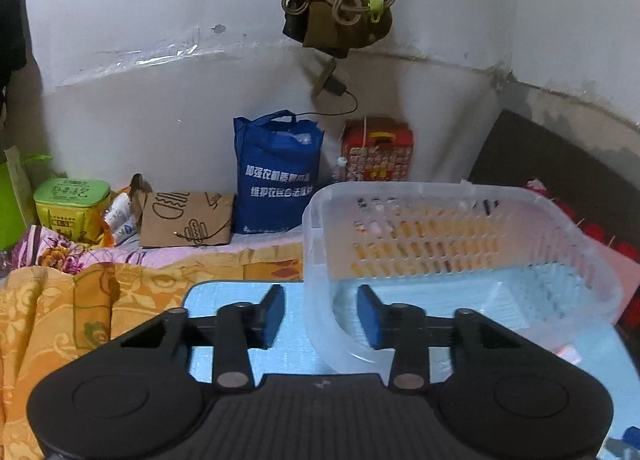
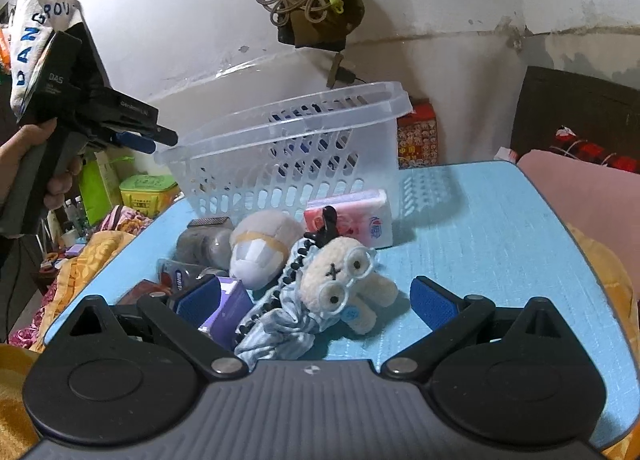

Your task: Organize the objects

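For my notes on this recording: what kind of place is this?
Probably a home bedroom: a flowered orange bedcover beside the blue table, shopping bags along the wall, a cluttered plaster corner.

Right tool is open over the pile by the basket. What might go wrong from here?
Closing the right tool on the plush toy may also drag up the striped scrunchie lying against it. One finger crowds the purple box. The left tool hangs at the basket's corner and might knock it.

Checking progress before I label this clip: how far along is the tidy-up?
Done: nothing visible in the basket.
In hand: nothing; left gripper hangs empty at the rim, right gripper open over the plush toy.
Left: toy, tissue pack, other items on the mat.
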